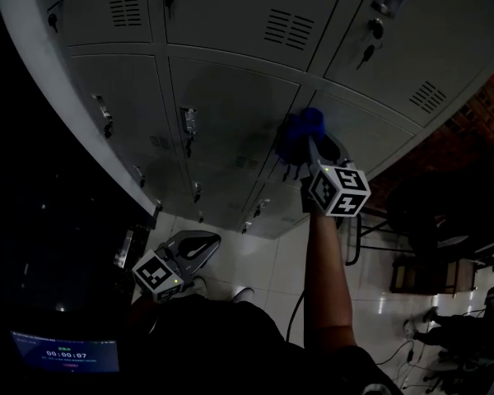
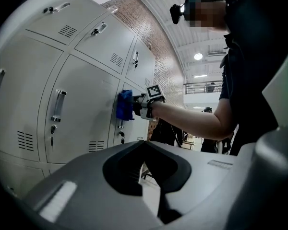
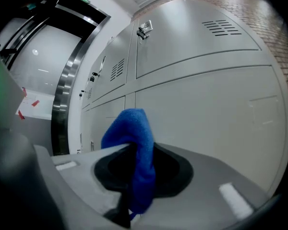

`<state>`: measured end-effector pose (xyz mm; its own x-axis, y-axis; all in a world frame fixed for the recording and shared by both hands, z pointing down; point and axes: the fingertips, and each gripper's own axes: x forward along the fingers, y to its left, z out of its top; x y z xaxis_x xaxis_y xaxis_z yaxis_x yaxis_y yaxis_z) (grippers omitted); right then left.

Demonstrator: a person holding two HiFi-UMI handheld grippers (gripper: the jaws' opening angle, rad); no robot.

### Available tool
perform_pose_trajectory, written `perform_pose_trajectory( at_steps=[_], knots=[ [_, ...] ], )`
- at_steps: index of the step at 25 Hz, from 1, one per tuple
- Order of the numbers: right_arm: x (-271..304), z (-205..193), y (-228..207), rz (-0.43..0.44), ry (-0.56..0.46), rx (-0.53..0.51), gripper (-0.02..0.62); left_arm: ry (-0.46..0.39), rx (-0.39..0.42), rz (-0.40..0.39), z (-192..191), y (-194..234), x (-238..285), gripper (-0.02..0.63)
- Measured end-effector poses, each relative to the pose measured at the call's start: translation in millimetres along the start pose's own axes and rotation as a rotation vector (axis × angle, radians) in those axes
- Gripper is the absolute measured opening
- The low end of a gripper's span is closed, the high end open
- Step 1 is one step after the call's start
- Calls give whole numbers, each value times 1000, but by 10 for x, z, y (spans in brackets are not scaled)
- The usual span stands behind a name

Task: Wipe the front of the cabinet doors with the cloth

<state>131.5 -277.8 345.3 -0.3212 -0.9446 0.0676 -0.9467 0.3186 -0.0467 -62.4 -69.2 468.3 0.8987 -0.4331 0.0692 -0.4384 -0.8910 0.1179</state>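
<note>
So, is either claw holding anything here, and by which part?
The right claw is shut on the blue cloth, pinched partway along its length, one bunched end poking out past the tips. The left claw is shut and empty.

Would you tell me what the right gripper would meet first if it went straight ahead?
The grey metal cabinet door; the blue cloth pinched in the right gripper seems to touch it.
</note>
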Motion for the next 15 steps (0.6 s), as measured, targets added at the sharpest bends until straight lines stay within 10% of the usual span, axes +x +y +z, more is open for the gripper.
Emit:
perform_pose_trajectory(
  at_steps=[15],
  knots=[
    [-447,-30,-710,-146,18,4,67,9,-8,-85,37,-160,314,0]
  ],
)
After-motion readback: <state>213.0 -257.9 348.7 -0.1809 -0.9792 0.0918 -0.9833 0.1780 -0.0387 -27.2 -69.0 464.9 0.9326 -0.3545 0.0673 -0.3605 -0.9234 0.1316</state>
